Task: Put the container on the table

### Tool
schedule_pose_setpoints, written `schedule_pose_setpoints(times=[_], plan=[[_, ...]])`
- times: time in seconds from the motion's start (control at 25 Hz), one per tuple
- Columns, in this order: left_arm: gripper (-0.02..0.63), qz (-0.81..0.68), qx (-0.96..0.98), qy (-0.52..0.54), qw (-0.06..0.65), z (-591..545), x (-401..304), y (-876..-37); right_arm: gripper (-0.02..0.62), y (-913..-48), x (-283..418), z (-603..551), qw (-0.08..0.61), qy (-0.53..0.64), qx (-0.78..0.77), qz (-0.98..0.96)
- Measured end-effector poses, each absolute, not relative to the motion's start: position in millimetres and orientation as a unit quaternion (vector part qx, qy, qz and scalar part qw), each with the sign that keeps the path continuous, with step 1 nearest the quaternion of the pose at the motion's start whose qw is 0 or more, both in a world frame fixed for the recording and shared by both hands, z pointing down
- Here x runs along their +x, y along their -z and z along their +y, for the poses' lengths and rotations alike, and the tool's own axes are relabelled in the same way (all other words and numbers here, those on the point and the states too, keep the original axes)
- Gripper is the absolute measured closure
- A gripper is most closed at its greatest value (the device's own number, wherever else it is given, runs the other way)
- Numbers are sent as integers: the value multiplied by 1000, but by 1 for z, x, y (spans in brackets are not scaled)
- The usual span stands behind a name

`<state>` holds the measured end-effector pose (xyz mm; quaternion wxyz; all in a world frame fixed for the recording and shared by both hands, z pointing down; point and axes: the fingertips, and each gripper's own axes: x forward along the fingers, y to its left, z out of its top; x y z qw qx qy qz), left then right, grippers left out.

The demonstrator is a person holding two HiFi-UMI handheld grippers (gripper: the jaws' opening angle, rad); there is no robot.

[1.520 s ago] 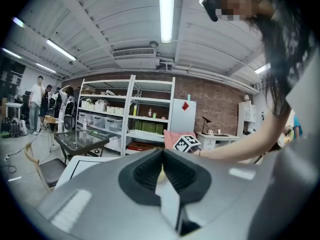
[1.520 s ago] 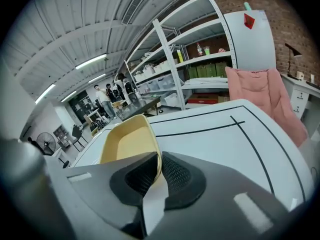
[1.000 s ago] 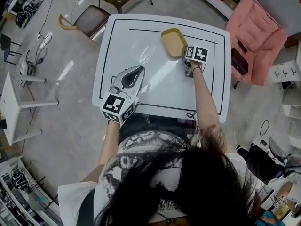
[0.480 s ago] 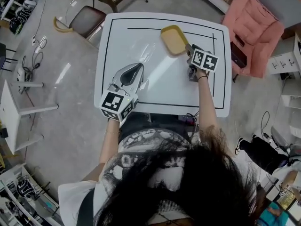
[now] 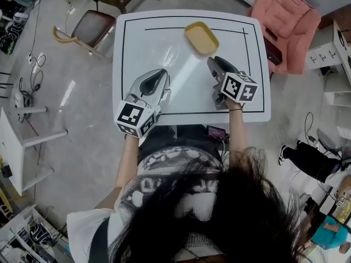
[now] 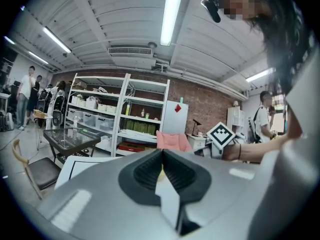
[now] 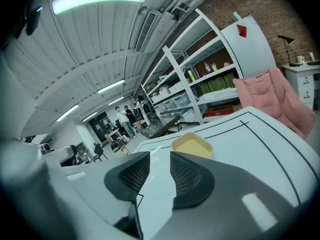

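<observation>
Right gripper (image 5: 215, 62) has drawn back toward 6 o'clock from the shallow yellow plastic container (image 5: 201, 38), which rests at 1 o'clock on the white, black-lined table (image 5: 137, 43). Its jaws, just widened then eased slightly inward, stand apart and empty; the left gripper (image 5: 159, 73) is closed on nothing. A straight retreat best avoids the rim.

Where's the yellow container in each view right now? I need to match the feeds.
Head view: yellow container, upper centre, on the far part of the white table.
Left gripper view: not clearly in it.
Right gripper view: yellow container at centre, on the table.
Shared landmark: the pink chair.
</observation>
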<state>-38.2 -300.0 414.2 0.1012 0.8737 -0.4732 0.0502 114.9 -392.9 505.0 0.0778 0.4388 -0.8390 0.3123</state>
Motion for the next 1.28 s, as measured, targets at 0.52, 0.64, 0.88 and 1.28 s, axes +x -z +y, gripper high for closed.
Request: schedule_pose_setpoints(times=[0.52,0.64,0.88,1.28], plan=[[606,-436,892,-49,106,-233,-105,-418,474,-473,23,-273,31,-319,427,-846],[606,-429,896,-50,108,-217,-118,-423,478,-473,5,-252,26,-318,427,-846],[606,-419,900,-47,112,-191,-137,-426,495,-464,-25,-221,23,-309,425,-850],[606,-419,901,-41,107,-172,-145,-416,539,-451,-46,-197,20,-300,411,-860]])
